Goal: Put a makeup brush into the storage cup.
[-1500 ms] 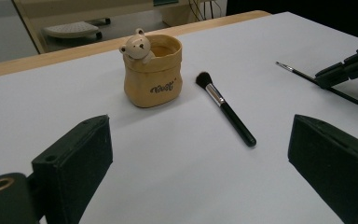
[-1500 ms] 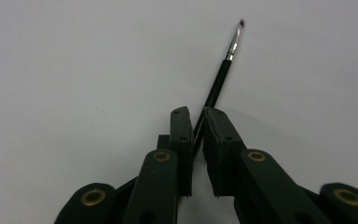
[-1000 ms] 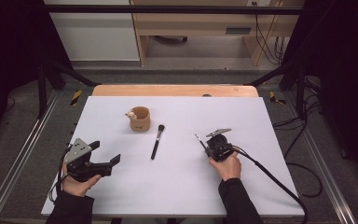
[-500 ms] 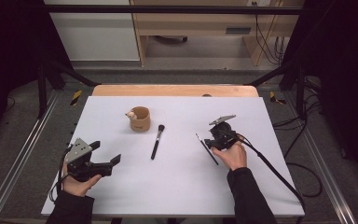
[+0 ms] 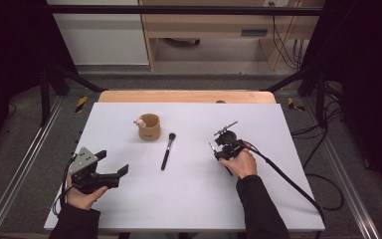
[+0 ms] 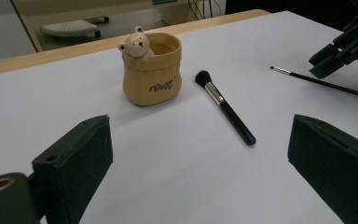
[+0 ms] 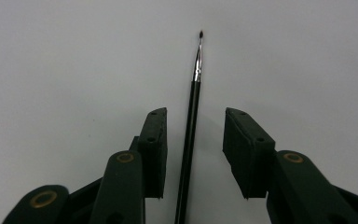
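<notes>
Now that my right tool point(image 7: 193, 156) has slid up the thin brush point(image 7: 192, 121), its just-narrowing jaws straddle the handle ungripped; my left tool point(image 6: 200, 172) gapes empty.

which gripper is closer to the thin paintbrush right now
The right gripper: its open jaws straddle the thin brush lying on the table. The left gripper sits far off at the table's other side.

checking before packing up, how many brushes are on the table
2. A makeup brush lies just right of the bear cup. A thin brush lies on the sheet between the open jaws of the right gripper, not gripped.
</notes>
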A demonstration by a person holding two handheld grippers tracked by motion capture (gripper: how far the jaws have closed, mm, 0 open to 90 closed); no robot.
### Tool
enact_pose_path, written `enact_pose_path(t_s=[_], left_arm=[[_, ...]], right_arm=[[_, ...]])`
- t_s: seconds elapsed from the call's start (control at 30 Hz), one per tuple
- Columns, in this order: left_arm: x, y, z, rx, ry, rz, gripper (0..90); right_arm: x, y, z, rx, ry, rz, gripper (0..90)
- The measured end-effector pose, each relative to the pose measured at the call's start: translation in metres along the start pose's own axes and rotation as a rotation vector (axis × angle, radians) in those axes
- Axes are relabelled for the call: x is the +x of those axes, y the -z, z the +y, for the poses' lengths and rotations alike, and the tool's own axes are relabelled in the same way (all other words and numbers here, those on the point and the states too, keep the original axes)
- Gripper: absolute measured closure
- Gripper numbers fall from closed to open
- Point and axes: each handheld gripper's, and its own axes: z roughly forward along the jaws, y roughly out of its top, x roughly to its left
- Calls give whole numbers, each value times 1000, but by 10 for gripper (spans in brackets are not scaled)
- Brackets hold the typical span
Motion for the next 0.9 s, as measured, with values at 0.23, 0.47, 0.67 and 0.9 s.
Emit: enact_pose_path(t_s=[0.23, 0.47, 0.67, 0.9], left_arm=[[0, -1, 0, 2, -1, 0, 58], [0, -1, 0, 9, -6, -2, 59], [0, -2, -1, 8, -4, -2, 59], [-1, -2, -1, 9, -4, -3, 59]], right_arm=[[1, -6, -2, 42, 13, 3, 670], [0, -10, -3, 71, 33, 1, 714], [0, -10, -2, 101, 19, 31, 786], [-1, -10, -1, 132, 18, 32, 818]])
